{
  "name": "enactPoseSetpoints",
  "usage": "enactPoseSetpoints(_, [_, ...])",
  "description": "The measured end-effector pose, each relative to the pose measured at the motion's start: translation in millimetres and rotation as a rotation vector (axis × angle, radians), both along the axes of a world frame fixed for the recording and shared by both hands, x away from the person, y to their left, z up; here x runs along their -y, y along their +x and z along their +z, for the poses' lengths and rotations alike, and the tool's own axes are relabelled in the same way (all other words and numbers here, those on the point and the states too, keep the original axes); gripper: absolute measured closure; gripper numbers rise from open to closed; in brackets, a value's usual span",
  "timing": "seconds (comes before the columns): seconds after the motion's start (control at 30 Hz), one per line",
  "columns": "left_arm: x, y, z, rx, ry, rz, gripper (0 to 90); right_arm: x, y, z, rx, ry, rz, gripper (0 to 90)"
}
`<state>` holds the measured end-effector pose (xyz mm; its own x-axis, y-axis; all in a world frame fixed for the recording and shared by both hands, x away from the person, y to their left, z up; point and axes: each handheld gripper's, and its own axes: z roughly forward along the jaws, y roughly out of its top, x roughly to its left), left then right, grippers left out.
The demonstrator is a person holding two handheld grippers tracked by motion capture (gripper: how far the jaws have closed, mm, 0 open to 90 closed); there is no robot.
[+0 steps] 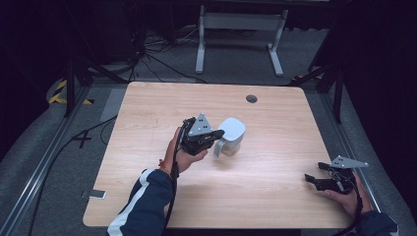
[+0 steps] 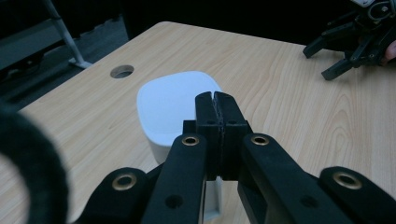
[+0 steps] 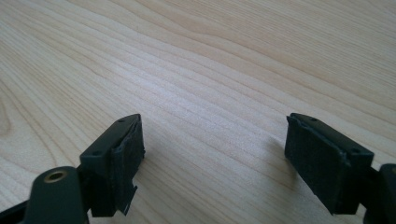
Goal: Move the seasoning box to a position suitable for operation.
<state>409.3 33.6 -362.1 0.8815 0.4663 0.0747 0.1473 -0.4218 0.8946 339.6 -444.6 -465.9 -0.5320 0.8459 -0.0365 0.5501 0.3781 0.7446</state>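
On the light wooden surface (image 1: 147,196) a white jug (image 1: 232,135) stands near the middle, its body pale and rounded, with a handle (image 1: 217,146) on the side that faces the person. In the left gripper view the jug (image 2: 173,105) appears from above as a smooth white rounded top, directly beyond the jaws.

The left hand-held gripper (image 1: 215,136) reaches the jug from the person's side, carried by the left hand (image 1: 184,152), whose dark sleeve with a white stripe (image 1: 142,201) comes in from the bottom edge. In its own view the left hand-held gripper (image 2: 216,97) has its two black jaws pressed together, pad against pad, at the near edge of the jug's top; part of the white handle (image 2: 211,198) shows below, between the jaw arms. Whether the pads pinch anything cannot be made out.

The right hand-held gripper (image 1: 310,178) rests low at the right edge of the surface, well apart from the jug, held by the right hand (image 1: 344,196). In its own view the right hand-held gripper (image 3: 212,144) has its jaws standing wide apart, with bare wood grain between them.

A round cable hole (image 1: 251,99) sits near the far edge of the surface.
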Motion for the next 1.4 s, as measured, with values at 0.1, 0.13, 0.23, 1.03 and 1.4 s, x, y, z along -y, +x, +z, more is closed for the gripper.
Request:
enactPoseSetpoints(0.1, [6.1,3.5,-4.7,-0.017,-0.004,-0.004,89.7,0.0,-0.1,0.0,0.000,0.000,-0.001,19.8])
enactPoseSetpoints(0.13, [8.0,5.7,-7.6,-0.027,-0.008,0.000,89.7,0.0,-0.1,0.0,0.000,0.001,0.000,19.8])
enactPoseSetpoints(0.23, [10.4,10.7,-13.6,-0.034,0.006,0.008,89.7,0.2,0.2,-0.1,0.002,0.000,0.001,19.8])
enactPoseSetpoints(1.03, [13.7,11.1,-25.9,-0.018,-0.007,0.031,89.8,-7.1,4.3,17.6,0.021,0.055,0.028,44.7])
enactPoseSetpoints(1.4, [14.4,10.7,-26.8,-0.017,-0.011,0.020,89.9,-73.2,42.4,71.8,0.116,0.082,0.242,89.7])
